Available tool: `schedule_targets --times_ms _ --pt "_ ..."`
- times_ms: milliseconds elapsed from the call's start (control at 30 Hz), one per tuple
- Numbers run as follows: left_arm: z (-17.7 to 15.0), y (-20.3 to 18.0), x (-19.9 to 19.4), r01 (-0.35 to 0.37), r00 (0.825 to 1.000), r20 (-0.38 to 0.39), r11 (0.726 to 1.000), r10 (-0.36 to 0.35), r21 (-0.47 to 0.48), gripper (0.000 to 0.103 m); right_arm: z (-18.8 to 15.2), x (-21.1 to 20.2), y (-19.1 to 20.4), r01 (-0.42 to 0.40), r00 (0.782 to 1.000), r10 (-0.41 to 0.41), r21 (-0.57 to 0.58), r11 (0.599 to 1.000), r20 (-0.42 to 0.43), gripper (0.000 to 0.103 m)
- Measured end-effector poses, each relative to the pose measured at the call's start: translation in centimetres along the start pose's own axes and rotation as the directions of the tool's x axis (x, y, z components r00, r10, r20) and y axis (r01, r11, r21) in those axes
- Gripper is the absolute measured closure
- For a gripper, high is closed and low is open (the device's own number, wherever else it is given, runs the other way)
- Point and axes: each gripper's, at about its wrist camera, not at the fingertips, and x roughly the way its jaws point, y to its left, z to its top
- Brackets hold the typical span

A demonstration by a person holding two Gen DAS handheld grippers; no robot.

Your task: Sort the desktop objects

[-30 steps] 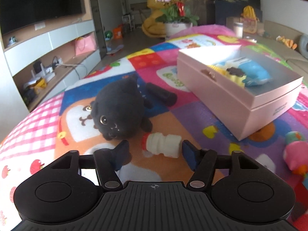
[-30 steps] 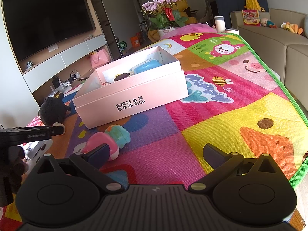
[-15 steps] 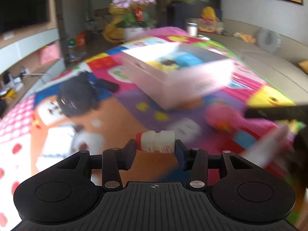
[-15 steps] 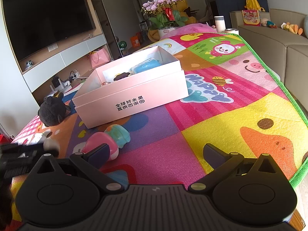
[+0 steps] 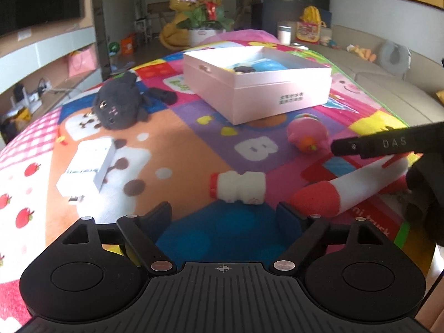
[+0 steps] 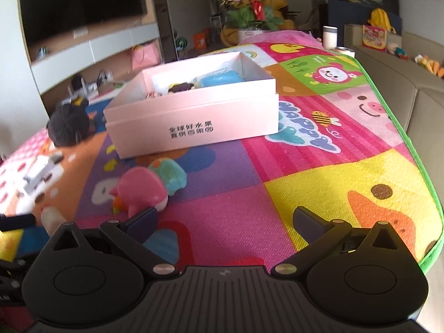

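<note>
A small white bottle with a red cap [image 5: 238,188] lies on the colourful mat just ahead of my left gripper [image 5: 223,216], which is open and empty. A pink open box [image 5: 258,88] holds a blue toy and a dark toy; it also shows in the right wrist view [image 6: 194,119]. My right gripper [image 6: 224,222] is open and empty, with a pink toy [image 6: 141,191] beside its left finger and a teal toy [image 6: 169,173] behind that. A black plush [image 5: 119,105] lies left of the box. The pink toy [image 5: 306,136] shows in the left wrist view too.
A white box [image 5: 88,163] lies on the mat at the left. A red-and-white soft stick [image 5: 347,186] lies at the right, under the other gripper's black body [image 5: 388,141]. The mat's green edge [image 6: 410,149] borders a sofa on the right.
My left gripper carried the white bottle to the right, then opened and let it go onto the mat. The right gripper has shifted forward and left toward the pink toy.
</note>
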Motion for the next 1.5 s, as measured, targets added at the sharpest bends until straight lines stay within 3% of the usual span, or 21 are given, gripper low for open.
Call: schedule_targets --times_ms 167,300,500,700,867,1000,1133,1300,1500 --pt "-0.3 1.0 -0.4 -0.071 0.997 0.005 0.997 0.072 -0.02 0.009 0.1 0.6 1.4 0.05 0.998 -0.053 -0.09 0.995 -0.033 0.0" --pt "-0.6 2.0 -0.9 -0.128 0.992 0.012 0.991 0.128 -0.036 0.007 -0.1 0.1 1.7 0.022 0.999 -0.027 -0.101 0.995 -0.043 0.0" --pt "-0.9 3.2 -1.1 -0.128 0.991 0.012 0.988 0.13 -0.086 0.006 1.0 -1.7 2.0 -0.057 0.998 0.057 -0.095 0.994 0.002 0.0" --pt "-1.0 2.6 -1.1 -0.13 0.991 0.016 0.99 0.131 -0.058 0.003 3.8 -0.8 2.8 -0.096 0.995 0.099 -0.123 0.988 0.019 0.001" --pt "-1.1 2.5 -1.0 -0.124 0.992 0.015 0.991 0.125 -0.056 0.003 6.5 1.0 1.4 -0.038 0.999 0.039 -0.031 0.999 0.027 0.023" --pt "-1.1 3.0 -0.9 -0.105 0.994 0.002 0.99 0.105 -0.092 0.002 6.7 2.8 0.1 0.039 0.999 -0.04 -0.042 0.998 -0.02 0.045" --pt "-1.1 3.0 -0.8 -0.106 0.994 0.001 0.99 0.106 -0.092 0.001 6.4 2.5 -0.6 0.045 0.999 -0.046 -0.055 0.997 -0.028 0.046" --pt "-1.1 3.0 -0.7 -0.105 0.994 -0.002 0.99 0.106 -0.091 0.001 4.7 1.3 1.2 0.003 0.999 -0.01 -0.159 0.987 -0.046 0.046" --pt "-1.1 3.0 -0.7 -0.105 0.994 -0.002 0.99 0.106 -0.092 0.0 4.5 -0.4 2.9 -0.004 1.0 0.004 -0.215 0.977 0.0 0.04"
